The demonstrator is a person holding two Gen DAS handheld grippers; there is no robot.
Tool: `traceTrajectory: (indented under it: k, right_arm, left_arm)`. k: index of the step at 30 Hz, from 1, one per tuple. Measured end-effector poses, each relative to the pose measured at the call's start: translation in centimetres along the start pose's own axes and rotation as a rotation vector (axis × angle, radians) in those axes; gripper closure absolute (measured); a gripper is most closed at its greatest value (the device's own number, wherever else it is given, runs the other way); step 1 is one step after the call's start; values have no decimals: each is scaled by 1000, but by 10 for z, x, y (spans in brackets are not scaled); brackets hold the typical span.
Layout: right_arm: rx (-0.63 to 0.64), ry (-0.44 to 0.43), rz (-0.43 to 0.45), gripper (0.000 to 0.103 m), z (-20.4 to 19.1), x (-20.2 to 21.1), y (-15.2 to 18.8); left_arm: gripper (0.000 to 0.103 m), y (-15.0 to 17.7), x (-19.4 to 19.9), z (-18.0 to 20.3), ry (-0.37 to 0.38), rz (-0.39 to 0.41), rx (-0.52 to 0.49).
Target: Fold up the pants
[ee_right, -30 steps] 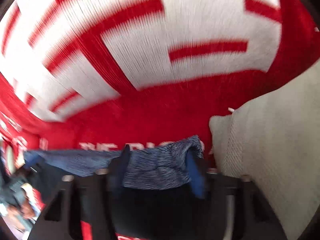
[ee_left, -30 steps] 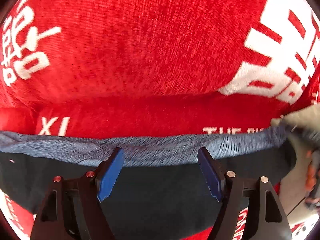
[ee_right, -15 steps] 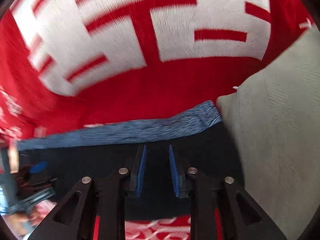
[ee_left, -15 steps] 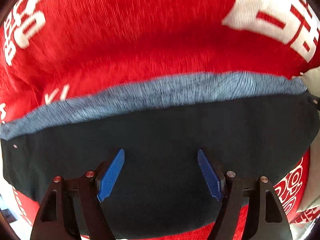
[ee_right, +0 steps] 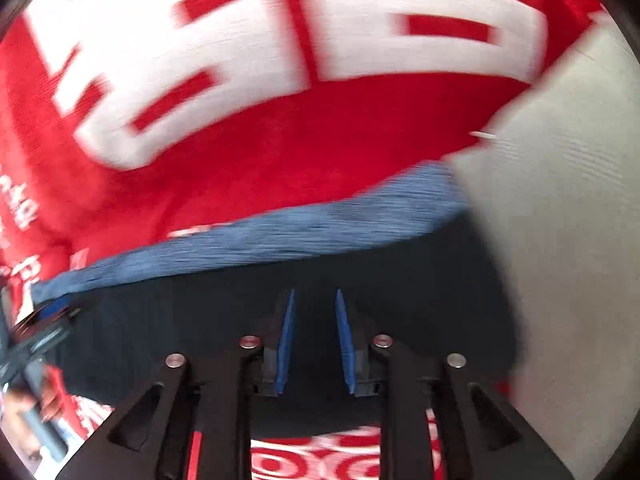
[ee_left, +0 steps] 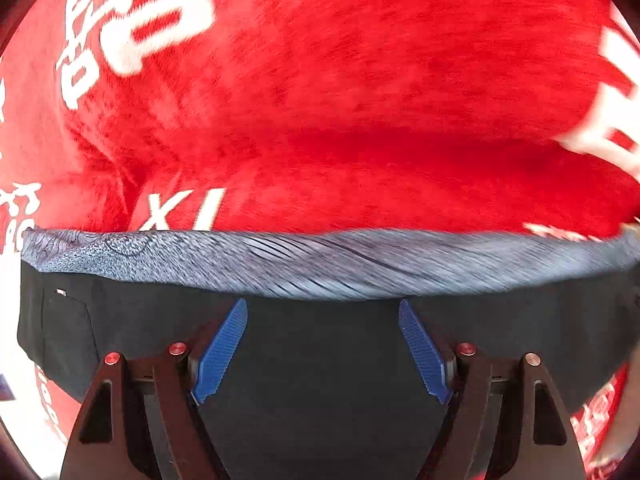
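**Pants Lie Flat, Both Grippers Let Go**

While the dark black soft pants [ee_left: 320,360] with the blue-grey stretchy waistband [ee_left: 320,264] lie across the lower half of both views, on the fuzzy red blanket with white letters [ee_left: 340,100], nobody is holding them. It looks like one fold is laid down and the next grab comes soon.

The left gripper [ee_left: 323,308] has its blue pads wide apart, just above the dark cloth, holding nothing. The right gripper [ee_right: 314,300] shows a narrow gap and pinches nothing. A pale grey cushion [ee_right: 560,220] sits at the right of its view.

Next, each gripper likely needs an edge to pinch.
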State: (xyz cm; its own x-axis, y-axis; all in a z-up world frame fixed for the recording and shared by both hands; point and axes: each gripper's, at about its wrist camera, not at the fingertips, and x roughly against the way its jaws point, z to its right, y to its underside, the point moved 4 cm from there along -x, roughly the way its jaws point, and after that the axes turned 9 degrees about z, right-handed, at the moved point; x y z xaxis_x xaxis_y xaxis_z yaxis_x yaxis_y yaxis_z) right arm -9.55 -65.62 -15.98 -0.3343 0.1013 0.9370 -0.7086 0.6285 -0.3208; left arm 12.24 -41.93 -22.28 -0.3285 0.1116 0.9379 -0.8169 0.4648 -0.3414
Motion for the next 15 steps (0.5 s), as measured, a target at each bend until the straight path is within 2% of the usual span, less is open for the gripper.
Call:
traceTrajectory:
  k: [1,3,7,9,11,12,15]
  right_arm:
    - [17,-25,2,73,-14,-6,0]
    - [29,-78,-7,73,-40,-19,-1]
    - [82,-140,-25,71,-89,-46,-3]
    - [112,-107,-23,71,-103,-60,-13]
    - [108,-95,18,73,-99,-63,-21]
    - [99,-59,19,73,-97,-64,-23]
    - [20,-36,4,71,-80,-52,-23]
  left_arm:
    - [23,0,-8,-2,-6,-7,8]
    - [12,-5,-16,-4,-27,22,39]
    - [6,-9,-22,-6,-46,57,67]
    - [5,-14,-27,-6,-42,56,86]
    - [5,-20,-30,-17,-53,34,103]
    - [5,-21,-28,-20,-57,30,103]
    - [5,-14,-9,-39,-73,45,69]
